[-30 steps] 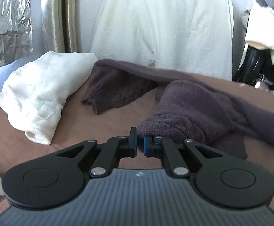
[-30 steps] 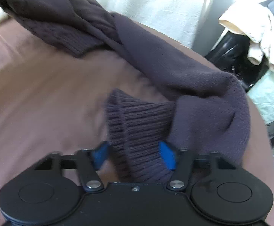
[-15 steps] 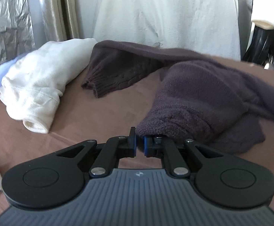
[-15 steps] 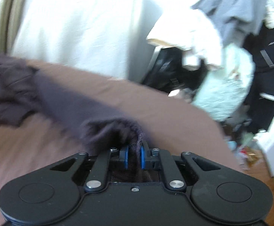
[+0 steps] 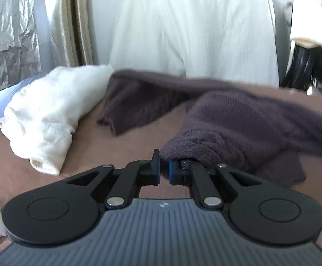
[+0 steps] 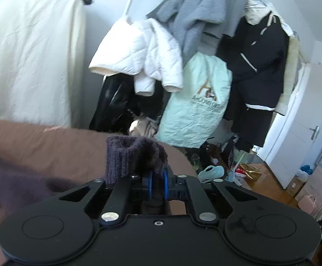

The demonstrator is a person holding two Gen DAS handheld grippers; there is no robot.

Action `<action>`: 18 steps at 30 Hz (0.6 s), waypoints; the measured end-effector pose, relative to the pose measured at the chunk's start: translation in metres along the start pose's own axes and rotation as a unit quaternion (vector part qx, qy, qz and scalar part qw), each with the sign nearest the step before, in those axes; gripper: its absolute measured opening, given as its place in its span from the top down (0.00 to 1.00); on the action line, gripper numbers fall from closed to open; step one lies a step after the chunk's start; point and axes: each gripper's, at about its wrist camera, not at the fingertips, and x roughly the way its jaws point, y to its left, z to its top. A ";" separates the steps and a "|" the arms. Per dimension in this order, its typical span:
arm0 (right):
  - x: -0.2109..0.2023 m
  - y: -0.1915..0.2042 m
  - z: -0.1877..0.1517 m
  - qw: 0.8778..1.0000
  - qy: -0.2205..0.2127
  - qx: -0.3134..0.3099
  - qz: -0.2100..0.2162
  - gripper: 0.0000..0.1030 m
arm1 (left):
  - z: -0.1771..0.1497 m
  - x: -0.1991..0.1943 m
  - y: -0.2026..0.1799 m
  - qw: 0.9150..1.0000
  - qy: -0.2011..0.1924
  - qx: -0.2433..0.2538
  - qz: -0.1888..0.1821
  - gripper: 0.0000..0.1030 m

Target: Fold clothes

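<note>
Right gripper point(image 6: 157, 187) pinching purple sweater point(image 6: 136, 155) cuff.

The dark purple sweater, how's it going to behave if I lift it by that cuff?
The dark purple sweater looks floppy: it lies bunched and draped, so it would likely hang and trail. Its thick ribbed cuff, pinched in the right gripper, should resist slipping.

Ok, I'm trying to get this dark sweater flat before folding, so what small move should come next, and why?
Probably draw the right gripper a little further outward and lower the cuff onto the brown cover. It is shut on the ribbed cuff, while the dark sweater lies bunched beside the left gripper, whose jaws look closed at its edge.
</note>
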 end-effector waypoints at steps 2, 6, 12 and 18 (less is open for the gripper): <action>0.000 -0.006 0.004 1.000 -0.006 -0.001 -0.006 0.91 | 0.007 -0.008 0.003 1.000 -0.018 -0.005 0.007 0.94; -0.003 -0.013 0.011 0.998 -0.027 -0.019 -0.050 0.98 | 0.022 -0.029 0.017 0.998 -0.048 -0.031 0.018 0.95; 0.012 -0.016 0.011 0.998 -0.017 -0.031 -0.052 0.98 | 0.043 -0.068 0.040 0.992 -0.107 -0.048 0.042 0.95; 0.038 -0.018 0.036 0.996 -0.020 -0.033 -0.077 0.99 | 0.054 -0.121 0.063 0.982 -0.160 -0.087 0.052 0.95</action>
